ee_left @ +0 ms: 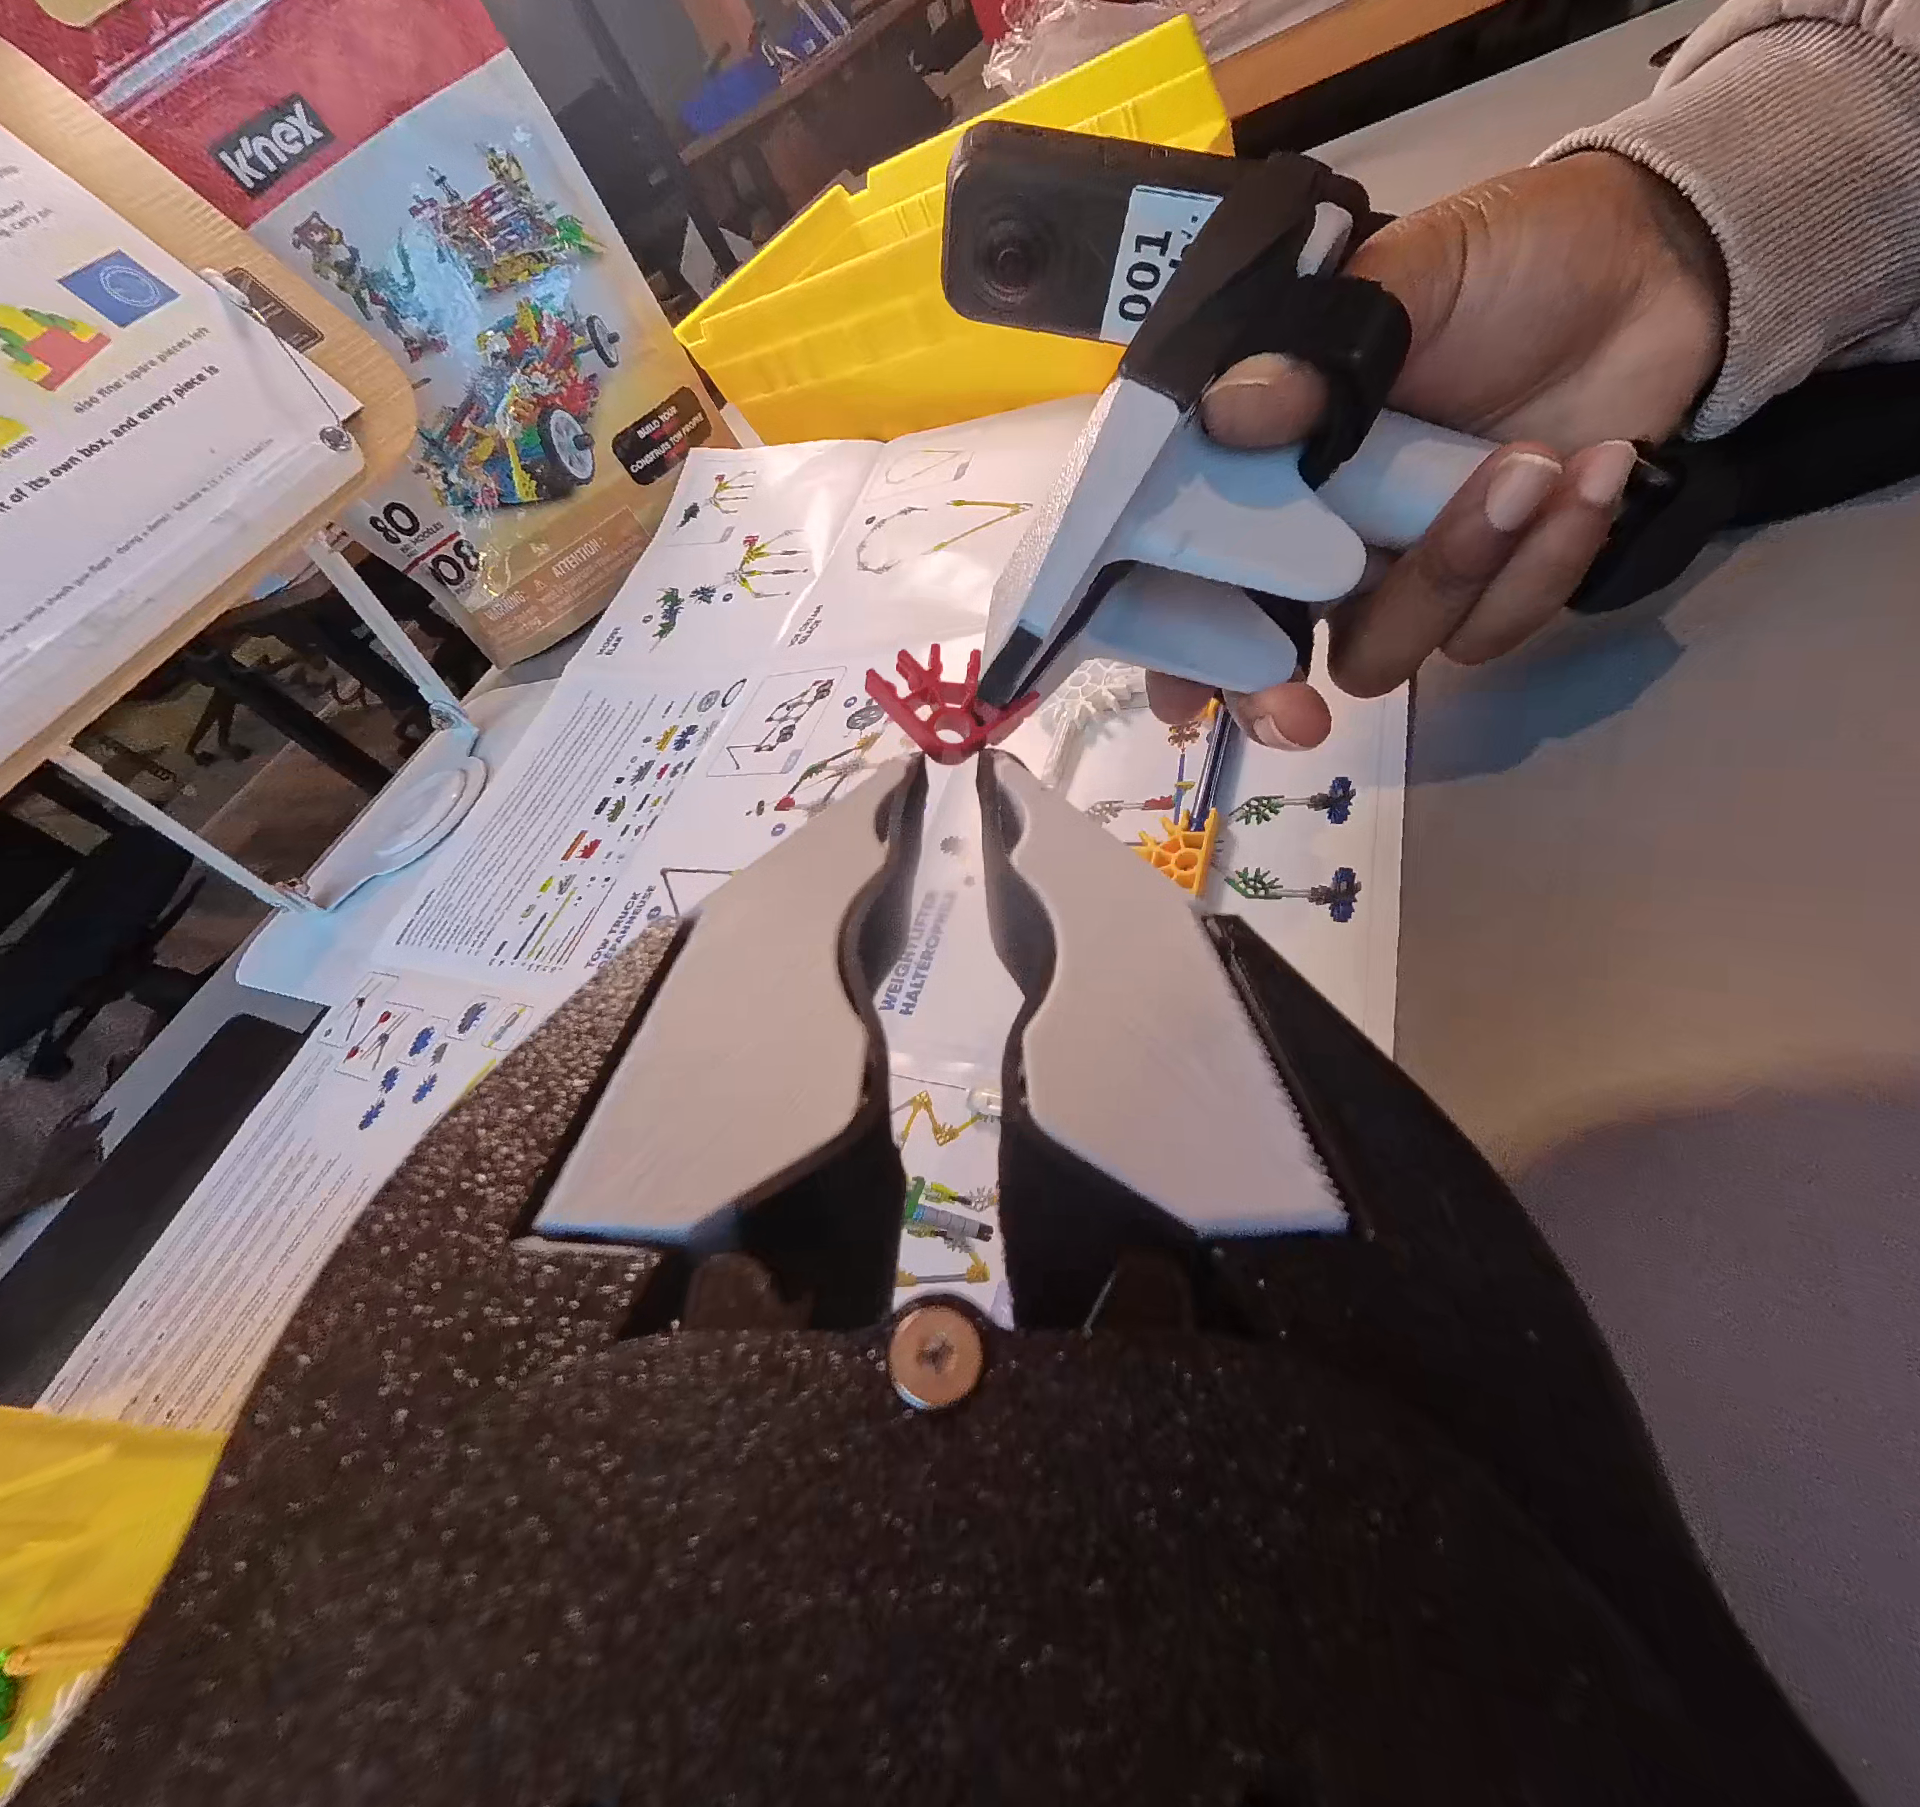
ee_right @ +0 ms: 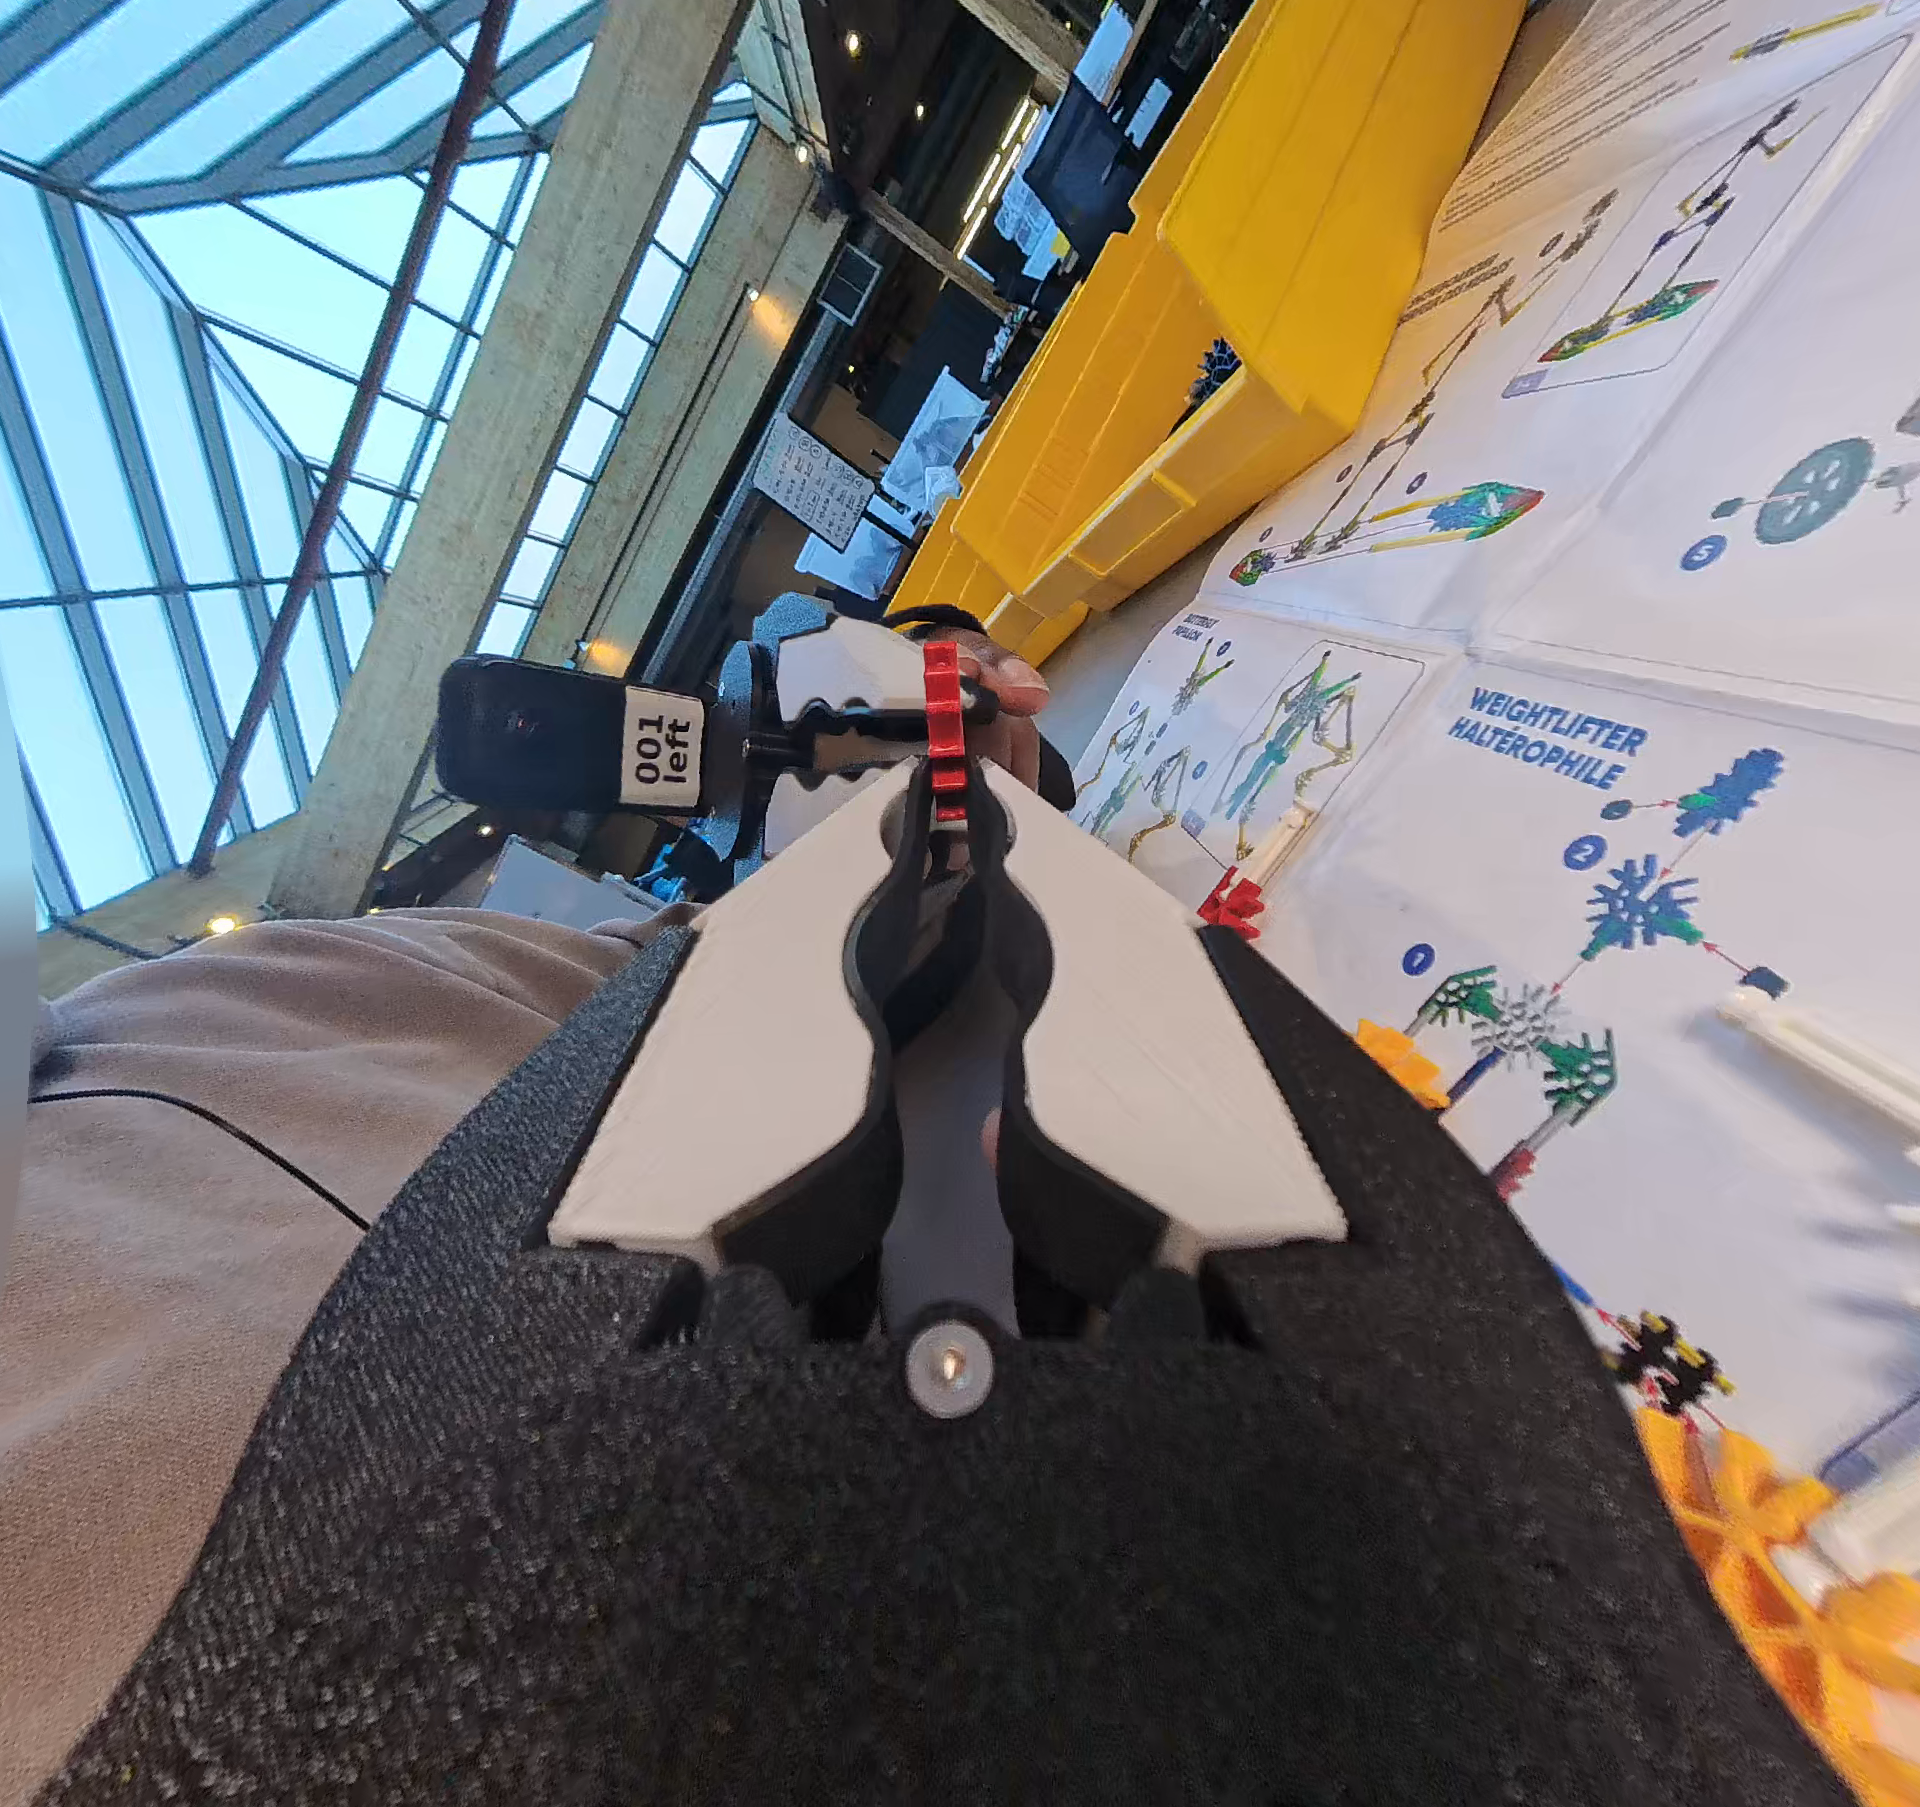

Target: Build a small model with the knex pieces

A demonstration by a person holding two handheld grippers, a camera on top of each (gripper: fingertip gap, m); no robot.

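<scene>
A flat red toy connector (ee_left: 940,708) hangs in the air over an unfolded instruction sheet (ee_left: 727,604). My right gripper (ee_left: 1006,692) comes in from the upper right, held by a hand, and is shut on the connector's right edge. In the right wrist view the connector (ee_right: 943,718) shows edge-on between that gripper's tips (ee_right: 948,793). My left gripper (ee_left: 951,765) is nearly closed, and its tips pinch the lower part of the connector's hub. It also shows in the right wrist view (ee_right: 971,713) behind the connector.
Yellow bins (ee_left: 935,303) stand at the back of the sheet, next to a toy set box (ee_left: 416,251). An orange connector on a blue rod (ee_left: 1179,848), a white connector (ee_left: 1091,697), another red connector (ee_right: 1231,905) and white rods (ee_right: 1818,1061) lie on the sheet. A sign stand (ee_left: 416,812) is left. Only a small space, under 4 cm, lies between the two pairs of fingers.
</scene>
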